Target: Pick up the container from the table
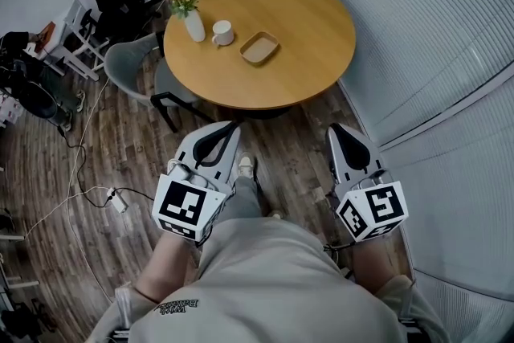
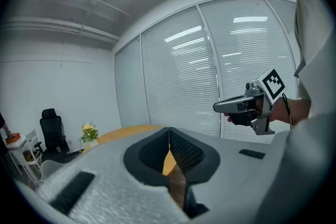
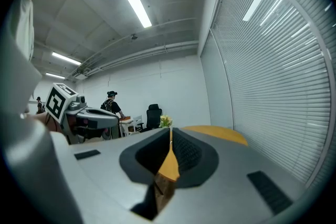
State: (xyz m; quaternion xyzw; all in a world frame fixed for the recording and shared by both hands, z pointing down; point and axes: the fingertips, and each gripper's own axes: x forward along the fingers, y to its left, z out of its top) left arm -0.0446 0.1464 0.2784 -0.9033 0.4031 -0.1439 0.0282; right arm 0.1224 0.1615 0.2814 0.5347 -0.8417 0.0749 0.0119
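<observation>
One round wooden table [image 1: 313,52] fills the upper middle of the head view, with a grey chair [image 1: 127,64] tucked at its left edge. Below it, over the plank floor [image 1: 120,157], the left gripper [image 1: 228,128] and right gripper [image 1: 336,129] hang short of the tabletop, each with jaws pressed together on nothing. On the table's left part stand a vase of flowers [image 1: 193,22] and a white mug [image 1: 222,33]. Just right of the mug lies the container [image 1: 259,47], a shallow tan dish with rounded corners, flat on the wood.
</observation>
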